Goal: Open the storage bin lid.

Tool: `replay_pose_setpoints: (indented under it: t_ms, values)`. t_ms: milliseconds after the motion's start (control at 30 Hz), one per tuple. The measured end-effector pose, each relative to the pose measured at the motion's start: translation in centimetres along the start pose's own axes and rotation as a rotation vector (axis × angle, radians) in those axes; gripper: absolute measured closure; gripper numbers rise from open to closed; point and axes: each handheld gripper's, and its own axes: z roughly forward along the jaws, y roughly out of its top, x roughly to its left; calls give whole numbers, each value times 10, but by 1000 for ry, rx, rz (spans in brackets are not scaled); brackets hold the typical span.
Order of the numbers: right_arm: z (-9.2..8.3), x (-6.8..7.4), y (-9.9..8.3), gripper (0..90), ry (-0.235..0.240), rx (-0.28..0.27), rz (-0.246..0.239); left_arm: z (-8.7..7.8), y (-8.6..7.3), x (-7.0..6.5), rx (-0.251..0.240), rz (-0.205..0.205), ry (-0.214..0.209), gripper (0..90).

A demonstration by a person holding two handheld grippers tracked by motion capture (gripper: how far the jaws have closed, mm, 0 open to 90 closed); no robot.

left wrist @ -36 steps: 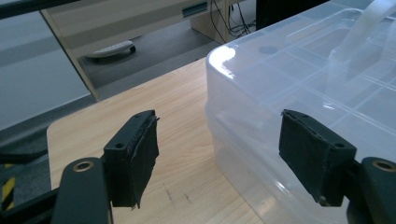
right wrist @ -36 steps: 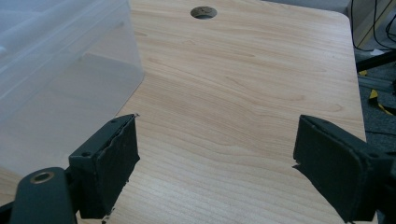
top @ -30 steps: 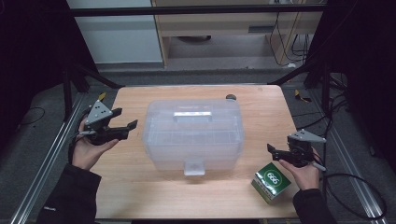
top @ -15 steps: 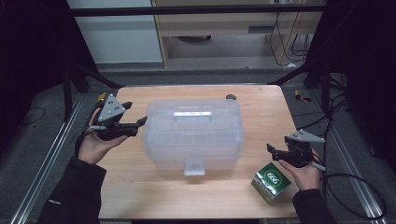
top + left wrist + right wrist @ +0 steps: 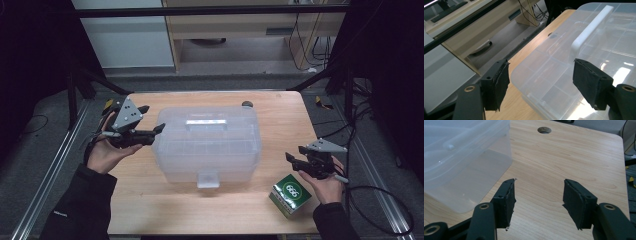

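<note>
Spreading our left gripper's (image 5: pixel 159 128) fingers (image 5: pixel 496 83) wide, we bring them to the left end of the clear box (image 5: pixel 206 142), one finger off its corner over the table (image 5: pixel 280 120), the other above the lid near the white handle (image 5: pixel 590 26); they grip nothing yet. We judge this approach is aimed at the lid's edge or the handle, since that is where the box can be taken hold of. Our right gripper (image 5: pixel 292 159) also has its fingers (image 5: pixel 507 202) wide and empty, held low over bare wood, apart from the box's right end, likely waiting to steady or take that side. The box sits mid-table, lid on, its front latch (image 5: pixel 207 179) facing us. Beside our right hand (image 5: pixel 325 182), a green carton (image 5: pixel 291 194) stands at the table's near right corner, clear of the work.
</note>
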Motion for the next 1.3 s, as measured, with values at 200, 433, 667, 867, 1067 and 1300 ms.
replay_pose_setpoints:
  t_ms: [200,433,667,867,1067,1300]
  values:
    - [1,0,0,400,-1,18,6,4,8,-5,32,66,-14,287]
    - [3,2,0,424,24,31,26,9,16,-12,60,123,-26,290]
    - [2,3,1,432,25,39,27,18,28,-24,91,196,-41,298]
    - [3,3,1,432,23,43,22,25,34,-30,114,233,-42,309]
    - [2,3,1,432,22,41,20,31,37,-34,132,263,-46,320]
    - [3,3,1,434,20,42,16,40,41,-39,147,299,-52,329]
